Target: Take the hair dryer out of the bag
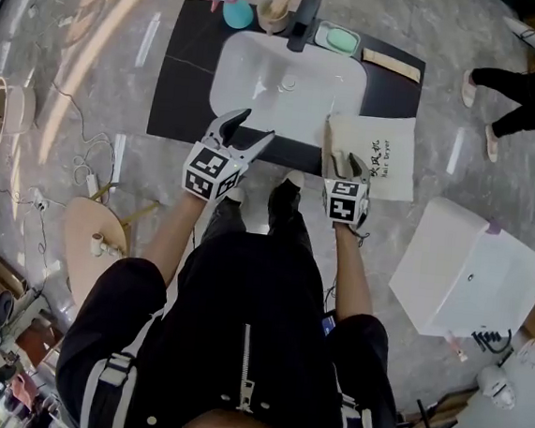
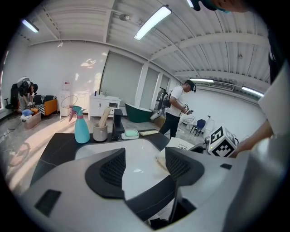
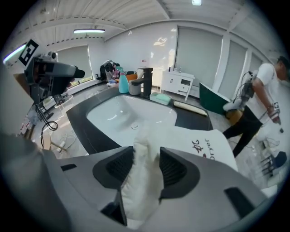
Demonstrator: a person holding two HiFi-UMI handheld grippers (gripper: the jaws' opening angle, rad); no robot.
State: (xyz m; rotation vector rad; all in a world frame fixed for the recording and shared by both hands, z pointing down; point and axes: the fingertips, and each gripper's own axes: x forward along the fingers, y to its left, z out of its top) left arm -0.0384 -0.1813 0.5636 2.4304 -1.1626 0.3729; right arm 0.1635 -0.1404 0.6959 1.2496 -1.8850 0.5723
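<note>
Setting: a bright workshop with a grey marbled floor, where a dark counter (image 1: 187, 69) carries a white basin (image 1: 289, 83).
Right gripper: the right gripper (image 3: 146, 156) is clenched on a bunched fold of white cloth, which fills the gap between both pads.
Bag: the fold is the near left edge of the bag (image 1: 381, 158), a pale cloth bag printed "Hair Dryer". It lies flat on the counter just right of the basin, and its front end reaches past the counter's front edge.
Hair dryer: none of it shows outside the bag.
Left gripper: the left gripper (image 1: 257, 127) hangs with jaws spread and nothing between them, over the front rim of the basin and apart from the bag.
Back of counter: a teal spray bottle (image 1: 236, 8), a cup (image 1: 277, 14) of utensils, a black faucet (image 1: 305, 19) and a green soap dish (image 1: 343, 39) stand in a row.
Background: another person (image 2: 174, 113) stands beyond the counter.
</note>
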